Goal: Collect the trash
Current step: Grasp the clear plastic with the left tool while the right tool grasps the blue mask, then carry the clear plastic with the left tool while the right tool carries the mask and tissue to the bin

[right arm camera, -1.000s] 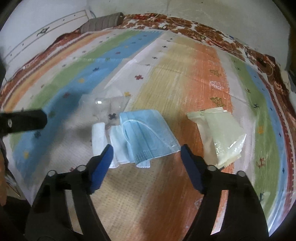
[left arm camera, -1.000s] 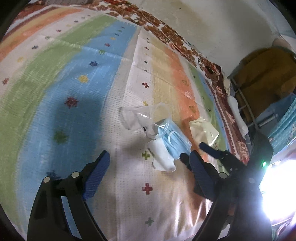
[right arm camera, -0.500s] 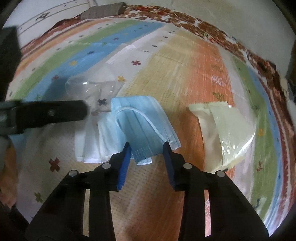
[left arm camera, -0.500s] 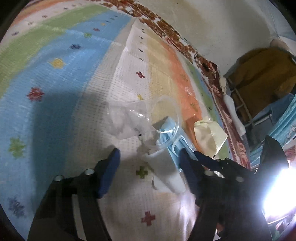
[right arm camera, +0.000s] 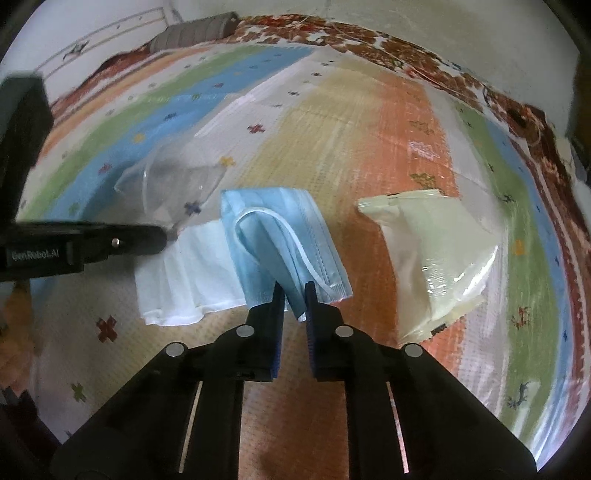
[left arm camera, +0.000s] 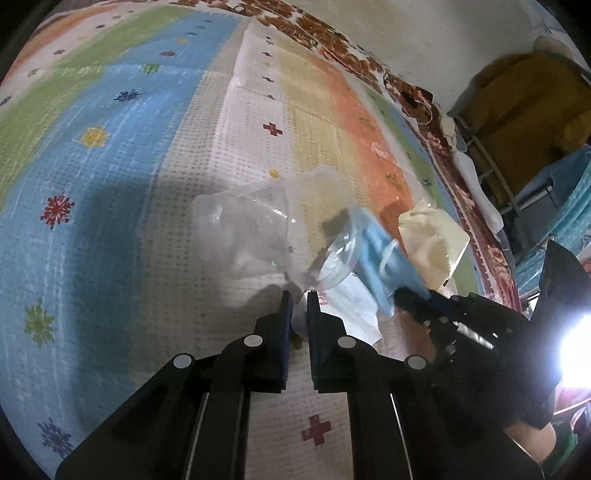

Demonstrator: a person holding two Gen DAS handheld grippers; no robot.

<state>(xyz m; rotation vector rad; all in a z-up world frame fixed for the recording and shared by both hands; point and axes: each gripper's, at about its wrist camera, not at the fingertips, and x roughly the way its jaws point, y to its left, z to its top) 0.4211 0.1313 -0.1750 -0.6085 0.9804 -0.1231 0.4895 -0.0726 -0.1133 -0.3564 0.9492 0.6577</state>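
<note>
A crumpled clear plastic cup lies on the striped mat; my left gripper is shut on its near edge. It also shows in the right wrist view. A folded blue face mask lies beside it, and my right gripper is shut on the mask's near edge. The mask shows in the left wrist view. A white tissue lies under and left of the mask. A pale yellow plastic wrapper lies to the right, untouched.
The striped mat covers the floor. A grey rolled cushion lies at the far wall. A metal-framed stand with brown cloth and blue fabric stand at the mat's right edge.
Both grippers moved forward and closed: the left onto the clear cup's edge, the right onto the blue mask's edge. The cup has tilted up slightly.
</note>
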